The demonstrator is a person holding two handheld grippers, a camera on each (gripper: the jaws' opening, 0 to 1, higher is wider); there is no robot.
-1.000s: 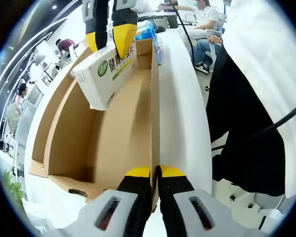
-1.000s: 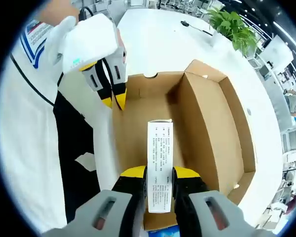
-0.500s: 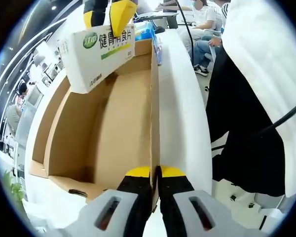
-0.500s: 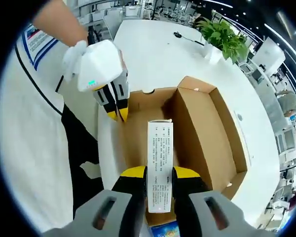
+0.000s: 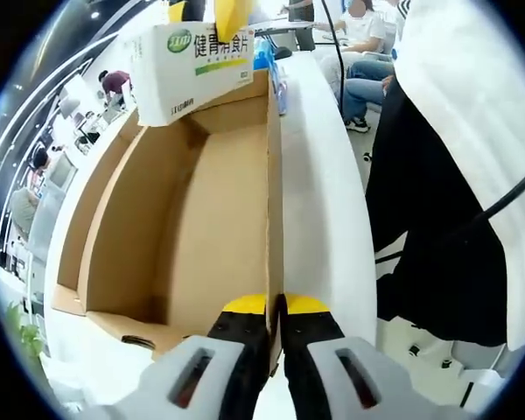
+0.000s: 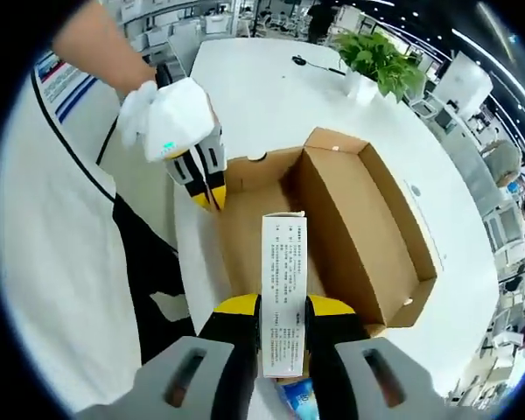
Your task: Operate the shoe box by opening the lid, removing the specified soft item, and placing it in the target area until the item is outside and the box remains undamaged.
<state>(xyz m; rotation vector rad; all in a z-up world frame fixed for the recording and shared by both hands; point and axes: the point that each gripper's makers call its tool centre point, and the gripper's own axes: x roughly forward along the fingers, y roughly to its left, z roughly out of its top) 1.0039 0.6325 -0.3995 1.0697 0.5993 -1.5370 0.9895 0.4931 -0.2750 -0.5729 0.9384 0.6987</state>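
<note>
An open brown cardboard shoe box (image 5: 210,219) lies on a white table (image 5: 319,201). My left gripper (image 5: 276,303) is shut on the top edge of the box's near side wall. In the right gripper view the same gripper (image 6: 209,189), held by a gloved hand, pinches that wall of the box (image 6: 341,223). My right gripper (image 6: 283,305) is shut on a white carton (image 6: 283,284) with printed text, held above the box. In the left gripper view the carton (image 5: 197,57) hangs over the box's far end under the right gripper (image 5: 206,10).
A blue packet (image 5: 264,58) lies on the table beyond the box's far end. A potted plant (image 6: 378,58) stands at the table's far side. The person's dark trousers (image 5: 437,219) are close beside the table edge. People sit at desks (image 5: 363,35) behind.
The right gripper has lifted the white carton up out of the box and clear of its walls. The left gripper has kept its hold on the wall.
</note>
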